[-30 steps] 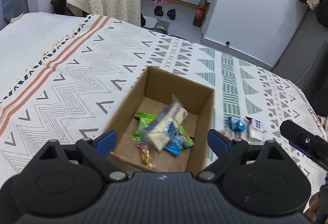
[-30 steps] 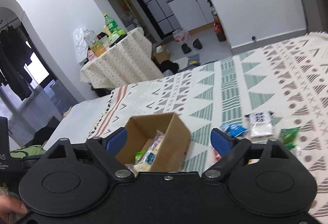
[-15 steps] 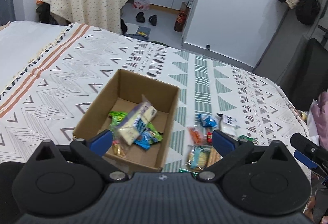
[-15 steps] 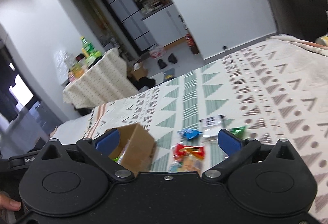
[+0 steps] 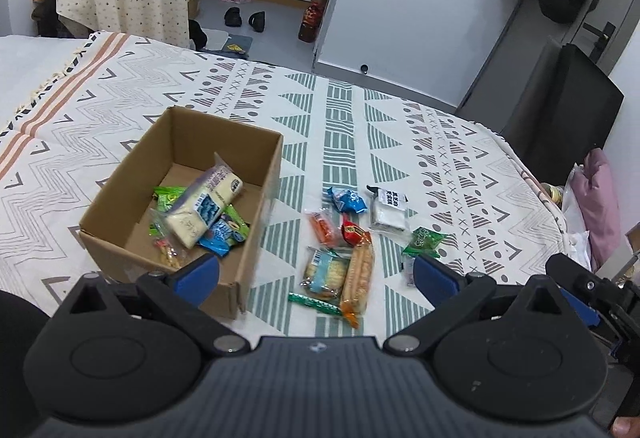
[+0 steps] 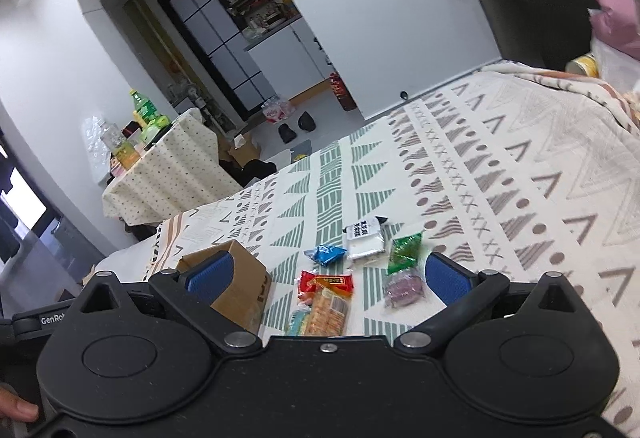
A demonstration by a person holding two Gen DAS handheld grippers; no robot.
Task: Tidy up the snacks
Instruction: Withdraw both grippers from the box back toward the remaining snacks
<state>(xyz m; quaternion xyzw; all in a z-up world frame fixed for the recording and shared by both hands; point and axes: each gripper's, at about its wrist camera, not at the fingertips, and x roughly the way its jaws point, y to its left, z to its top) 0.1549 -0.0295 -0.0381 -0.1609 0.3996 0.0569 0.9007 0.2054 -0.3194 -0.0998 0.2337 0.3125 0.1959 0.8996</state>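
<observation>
Left-wrist view looks down over the left gripper (image 5: pixel 316 276), whose blue-padded fingers (image 5: pixel 198 274) stand spread wide with nothing between them but the patterned bedspread (image 5: pixel 460 157) below. Just beyond the left finger sits an open cardboard box (image 5: pixel 120 193), its near corner partly hidden behind that finger; inside lie a large pale cracker pack (image 5: pixel 204 205) tilted over green and blue wrappers (image 5: pixel 220 232). Between the fingers and slightly beyond them lies a loose cluster of snacks on the cloth: a long orange biscuit pack (image 5: pixel 358 278) touching a clear pack of round crackers (image 5: pixel 325 272), a thin green stick (image 5: pixel 314 302) at their near end, then a red packet (image 5: pixel 351 232) and an orange one (image 5: pixel 325 228). Farther out rest a blue packet (image 5: pixel 347 199), a white packet with black lettering (image 5: pixel 389 211), and a green packet (image 5: pixel 423 241) near the right finger. At the right edge part of the other black tool shows. Right-wrist view shows the right gripper (image 6: pixel 326 276) likewise parted wide and holding nothing, hovering over the same snacks: the orange biscuit pack (image 6: pixel 326 312) lies between its fingers, a purple-filled clear packet (image 6: pixel 402 288) just inside the right finger, and the box (image 6: pixel 240 290) behind the left finger. Beyond the bed stand a cloth-covered table (image 6: pixel 168 169) with bottles and a white wall.
</observation>
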